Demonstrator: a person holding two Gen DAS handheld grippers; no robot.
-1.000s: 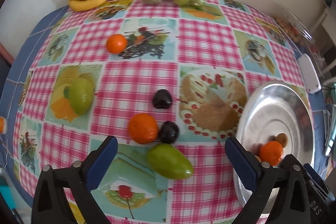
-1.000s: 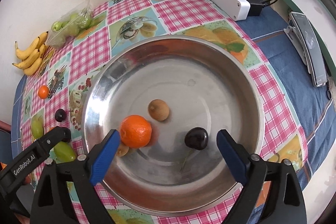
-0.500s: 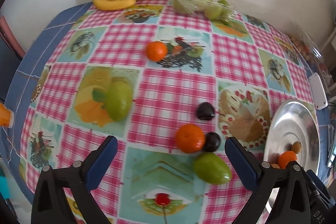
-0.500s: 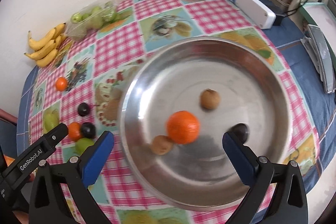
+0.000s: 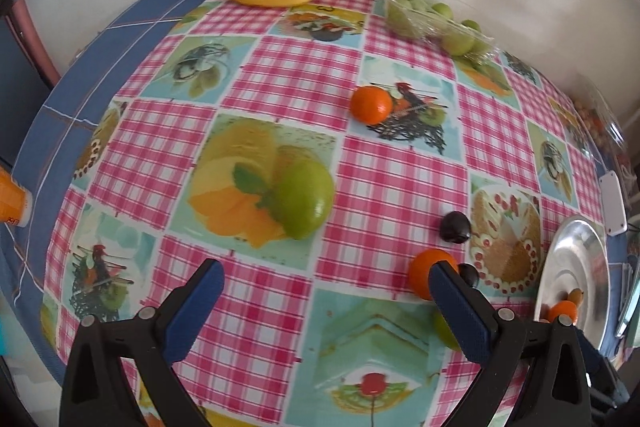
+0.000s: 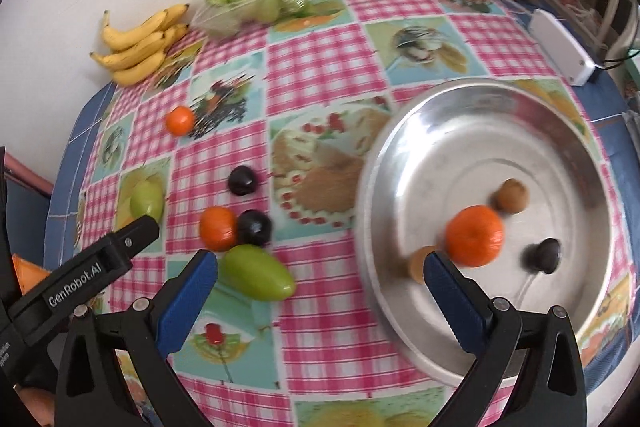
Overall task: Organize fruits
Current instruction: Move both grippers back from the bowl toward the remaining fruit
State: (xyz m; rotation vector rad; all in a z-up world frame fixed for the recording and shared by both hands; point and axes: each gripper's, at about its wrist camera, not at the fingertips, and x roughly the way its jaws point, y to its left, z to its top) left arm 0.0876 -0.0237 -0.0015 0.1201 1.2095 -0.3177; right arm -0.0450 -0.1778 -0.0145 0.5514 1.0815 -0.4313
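**Both grippers wide open above a table of loose fruit**

The right gripper (image 6: 320,301) hangs over the checked tablecloth (image 6: 320,67) with its blue-padded fingers (image 6: 188,295) spread wide and nothing between them; its jaws have just been opening. At right of its view sits the steel bowl (image 6: 400,155), holding 1 orange (image 6: 474,235), 1 dark plum (image 6: 544,255) and 2 small brown fruits, one (image 6: 512,195) above the orange and one (image 6: 420,263) partly hidden by the right finger.

Left of the bowl, on the table, a green mango (image 6: 258,271) lies just below an orange (image 6: 217,228) and a dark plum (image 6: 254,227), which touch each other. Another plum (image 6: 242,180) sits above them, a second green mango (image 6: 148,201) farther left, and a lone orange (image 6: 180,120) toward the upper left. Bananas (image 6: 138,47) and a clear bag of green fruits (image 6: 256,5) lie along the wall.

At lower left of this view the other tool's black arm reads "GenRobot.AI" (image 6: 74,291).

The left gripper (image 5: 326,307) is likewise fully spread and empty, over the tablecloth's lower centre.
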